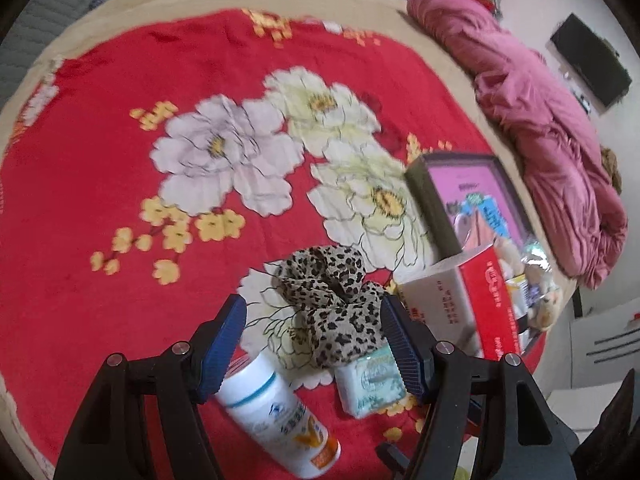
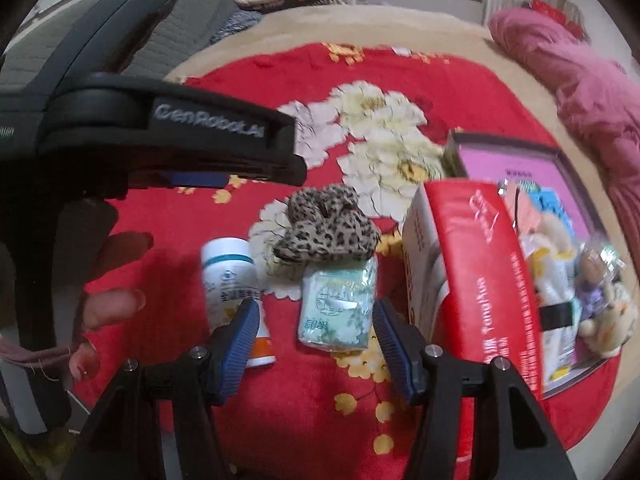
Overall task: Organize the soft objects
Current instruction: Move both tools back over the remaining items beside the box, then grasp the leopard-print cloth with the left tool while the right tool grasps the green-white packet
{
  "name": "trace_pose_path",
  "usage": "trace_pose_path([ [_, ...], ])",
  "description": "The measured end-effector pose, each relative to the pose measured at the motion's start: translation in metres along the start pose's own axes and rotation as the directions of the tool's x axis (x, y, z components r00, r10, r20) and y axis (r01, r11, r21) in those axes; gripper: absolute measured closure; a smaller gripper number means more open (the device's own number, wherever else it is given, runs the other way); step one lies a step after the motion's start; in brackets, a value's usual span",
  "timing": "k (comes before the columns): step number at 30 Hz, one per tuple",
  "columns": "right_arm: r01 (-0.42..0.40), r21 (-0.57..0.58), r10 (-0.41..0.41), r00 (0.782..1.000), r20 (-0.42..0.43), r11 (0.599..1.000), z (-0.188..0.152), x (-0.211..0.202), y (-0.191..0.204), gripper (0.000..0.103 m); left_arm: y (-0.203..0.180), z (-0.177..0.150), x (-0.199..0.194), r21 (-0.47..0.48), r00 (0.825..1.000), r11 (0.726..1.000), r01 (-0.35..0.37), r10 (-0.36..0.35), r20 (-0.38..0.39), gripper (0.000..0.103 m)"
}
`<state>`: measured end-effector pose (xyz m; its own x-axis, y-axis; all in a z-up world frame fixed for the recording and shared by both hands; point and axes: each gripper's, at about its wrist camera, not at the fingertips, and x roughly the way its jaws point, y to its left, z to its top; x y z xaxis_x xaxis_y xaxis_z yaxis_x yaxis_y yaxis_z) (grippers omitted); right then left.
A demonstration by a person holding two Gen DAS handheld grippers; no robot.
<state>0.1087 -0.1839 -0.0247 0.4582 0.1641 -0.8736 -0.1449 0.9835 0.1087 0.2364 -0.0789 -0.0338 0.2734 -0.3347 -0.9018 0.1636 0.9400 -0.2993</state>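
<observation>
A leopard-print scrunchie [image 1: 332, 300] lies on the red flowered blanket [image 1: 100, 200]; it also shows in the right wrist view [image 2: 326, 228]. A green tissue pack [image 1: 370, 384] lies against it, also in the right wrist view [image 2: 338, 308]. My left gripper [image 1: 314, 344] is open, its fingers on either side of the scrunchie's near part, not closed on it. My right gripper [image 2: 316, 344] is open and empty, just short of the tissue pack. A box [image 2: 560, 184] at the right holds a plush toy [image 2: 608, 320] and packets.
A white pill bottle [image 1: 276, 408] lies near the left fingers, also in the right wrist view [image 2: 232, 284]. A red and white carton [image 2: 472, 280] stands beside the box. A pink quilt [image 1: 540, 128] lies along the bed's right edge. The left gripper's body [image 2: 152, 136] crosses the right wrist view.
</observation>
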Motion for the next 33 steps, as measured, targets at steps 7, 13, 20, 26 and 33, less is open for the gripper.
trace_pose_path([
  [7, 0.024, 0.028, -0.024, 1.0, -0.016, 0.999, -0.005, 0.022, -0.009, 0.044, 0.002, 0.007, 0.047, 0.007, 0.996, 1.0, 0.02, -0.019, -0.093, 0.032],
  [13, 0.065, -0.006, -0.065, 0.998, 0.0, 0.998, -0.002, 0.028, 0.001, 0.043, 0.0, 0.015, 0.071, -0.007, 0.985, 0.997, 0.083, -0.083, -0.15, 0.032],
  [20, 0.069, -0.034, -0.07, 0.997, -0.021, 0.997, 0.003, 0.041, 0.012, 0.043, 0.005, 0.022, 0.101, -0.002, 0.956, 0.987, 0.162, -0.158, -0.247, 0.032],
  [26, 0.098, -0.004, -0.098, 0.994, -0.047, 0.995, 0.006, 0.054, 0.015, 0.043, 0.006, 0.026, 0.104, 0.039, 0.938, 0.977, 0.208, -0.188, -0.292, 0.032],
  [33, 0.186, 0.034, -0.184, 0.982, -0.041, 0.982, 0.005, 0.072, 0.02, 0.043, 0.001, 0.027, 0.106, 0.095, 0.94, 0.977, 0.191, -0.154, -0.305, 0.032],
])
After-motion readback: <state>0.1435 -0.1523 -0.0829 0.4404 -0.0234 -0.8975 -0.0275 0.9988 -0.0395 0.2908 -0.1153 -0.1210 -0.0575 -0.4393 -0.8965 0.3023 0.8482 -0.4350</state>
